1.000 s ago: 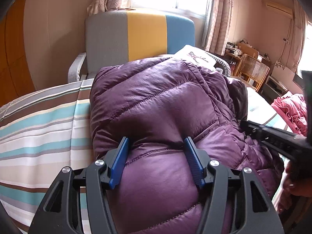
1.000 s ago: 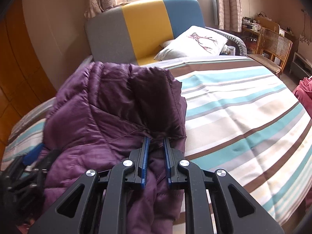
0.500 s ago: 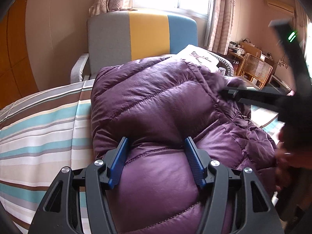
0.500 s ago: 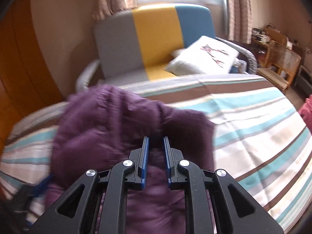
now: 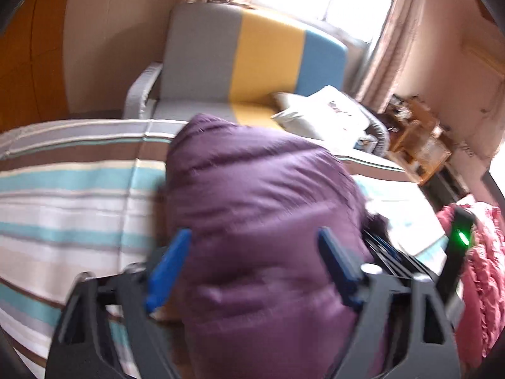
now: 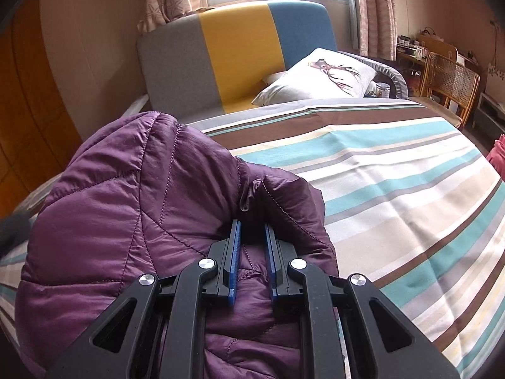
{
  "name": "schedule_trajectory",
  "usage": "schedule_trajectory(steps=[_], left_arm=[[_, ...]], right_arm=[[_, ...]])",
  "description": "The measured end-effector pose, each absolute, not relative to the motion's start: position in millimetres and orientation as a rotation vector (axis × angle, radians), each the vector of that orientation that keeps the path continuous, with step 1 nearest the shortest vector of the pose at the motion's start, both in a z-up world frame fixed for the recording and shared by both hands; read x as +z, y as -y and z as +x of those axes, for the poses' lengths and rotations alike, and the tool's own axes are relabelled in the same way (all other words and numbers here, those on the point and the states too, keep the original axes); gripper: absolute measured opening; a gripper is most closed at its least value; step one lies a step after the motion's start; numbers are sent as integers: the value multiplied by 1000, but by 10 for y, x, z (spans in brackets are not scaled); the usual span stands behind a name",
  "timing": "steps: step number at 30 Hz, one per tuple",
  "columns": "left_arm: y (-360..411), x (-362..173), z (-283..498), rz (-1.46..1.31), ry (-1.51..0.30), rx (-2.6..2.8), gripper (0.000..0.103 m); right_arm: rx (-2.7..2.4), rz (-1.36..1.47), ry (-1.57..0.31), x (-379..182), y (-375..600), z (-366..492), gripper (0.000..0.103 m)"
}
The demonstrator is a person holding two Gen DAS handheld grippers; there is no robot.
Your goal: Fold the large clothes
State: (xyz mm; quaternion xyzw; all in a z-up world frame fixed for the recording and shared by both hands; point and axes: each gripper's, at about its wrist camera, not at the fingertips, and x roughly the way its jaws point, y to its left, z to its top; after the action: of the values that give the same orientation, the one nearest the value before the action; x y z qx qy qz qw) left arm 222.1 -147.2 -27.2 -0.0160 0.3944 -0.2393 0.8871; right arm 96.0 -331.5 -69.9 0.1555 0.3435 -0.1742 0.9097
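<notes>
A purple quilted down jacket (image 5: pixel 258 189) lies bunched on the striped bed (image 5: pixel 63 189). My left gripper (image 5: pixel 252 237) straddles a thick puffy fold of it and its jaws are opening. The left pad stands just off the cloth, and the view is blurred. My right gripper (image 6: pixel 252 224) is shut on a thin fold of the jacket (image 6: pixel 126 205) near its right edge, low over the bed (image 6: pixel 394 189). Part of the right gripper's black body, with a green light (image 5: pixel 460 237), shows at the right of the left wrist view.
A grey, yellow and blue sofa (image 6: pixel 236 57) with a white pillow (image 6: pixel 322 75) stands behind the bed. A rattan chair (image 6: pixel 451 79) and cluttered shelves are at the far right. A pink garment (image 5: pixel 483 268) lies at the bed's right edge.
My left jaws have spread wider around the puffy fold and that camera has rolled and pulled back. My right gripper has carried its fold over and down onto the jacket.
</notes>
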Motion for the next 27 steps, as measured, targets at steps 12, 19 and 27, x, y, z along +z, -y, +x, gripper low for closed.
schedule_trajectory(steps=[12,19,27], left_arm=[[2024,-723,2891,167,-932,-422,72],[2039,-838,2866,160,-891,-416,75],[1635,-559,2239,122,-796,-503,86]], right_arm=[[-316,299,-900,-759,3477,1403,14],[-282,350,-779,-888,3550,1308,14],[-265,357,-715,-573,3474,937,14]])
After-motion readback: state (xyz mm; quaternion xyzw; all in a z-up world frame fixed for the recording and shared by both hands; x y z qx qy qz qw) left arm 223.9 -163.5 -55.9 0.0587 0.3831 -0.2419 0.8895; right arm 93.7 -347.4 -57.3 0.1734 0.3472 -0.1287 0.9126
